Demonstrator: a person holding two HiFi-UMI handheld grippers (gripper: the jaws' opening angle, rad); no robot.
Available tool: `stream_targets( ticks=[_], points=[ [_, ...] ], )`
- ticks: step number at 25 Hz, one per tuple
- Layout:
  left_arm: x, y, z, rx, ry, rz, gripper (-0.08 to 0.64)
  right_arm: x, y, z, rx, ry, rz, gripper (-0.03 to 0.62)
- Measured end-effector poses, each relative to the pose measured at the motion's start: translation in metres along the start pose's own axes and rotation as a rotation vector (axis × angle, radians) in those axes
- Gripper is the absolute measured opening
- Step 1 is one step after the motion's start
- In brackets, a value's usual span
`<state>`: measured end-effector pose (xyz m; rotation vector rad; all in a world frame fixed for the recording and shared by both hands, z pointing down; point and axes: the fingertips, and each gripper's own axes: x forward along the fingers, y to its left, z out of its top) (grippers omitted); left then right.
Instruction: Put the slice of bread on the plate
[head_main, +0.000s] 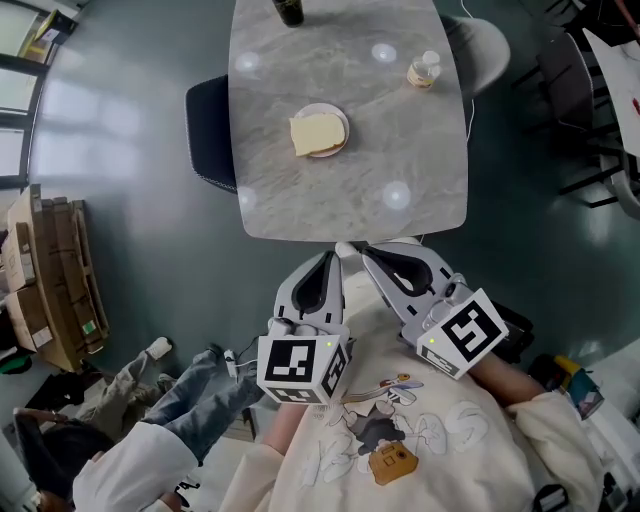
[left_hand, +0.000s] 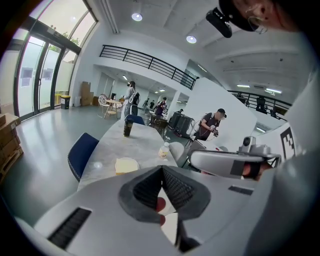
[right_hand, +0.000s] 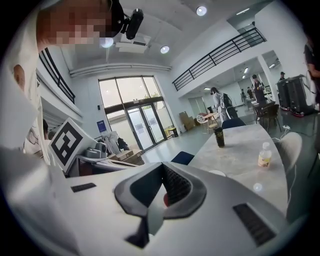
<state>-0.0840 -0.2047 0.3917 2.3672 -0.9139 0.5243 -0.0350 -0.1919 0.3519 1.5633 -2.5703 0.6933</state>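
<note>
A grey marble-look table (head_main: 400, 150) fills the upper centre of the frame, and on it the pale square slice of bread (head_main: 315, 134) lies on the small round white plate (head_main: 341, 118). We hold the left gripper (head_main: 338, 252) and right gripper (head_main: 367, 251) at lower centre, both closed on nothing, likely because the placing looks finished.

Head view steeply down over table (head_main: 340, 190), gripper views low, close, both looking along it

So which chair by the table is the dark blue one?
The left chair in the head view; the right chair is pale grey.
</note>
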Motion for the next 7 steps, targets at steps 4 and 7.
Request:
stream_targets(
  ticks=[4, 7],
  points=[
    [-0.008, -0.002, -0.005, -0.021, 0.011, -0.018, 0.011, -0.007, 0.008, -0.003, 0.002, 0.019, -0.020, 0.006],
    [-0.015, 0.004, -0.010, -0.033, 0.020, -0.022, 0.011, -0.005, 0.016, -0.005, 0.002, 0.021, -0.030, 0.006]
  ],
)
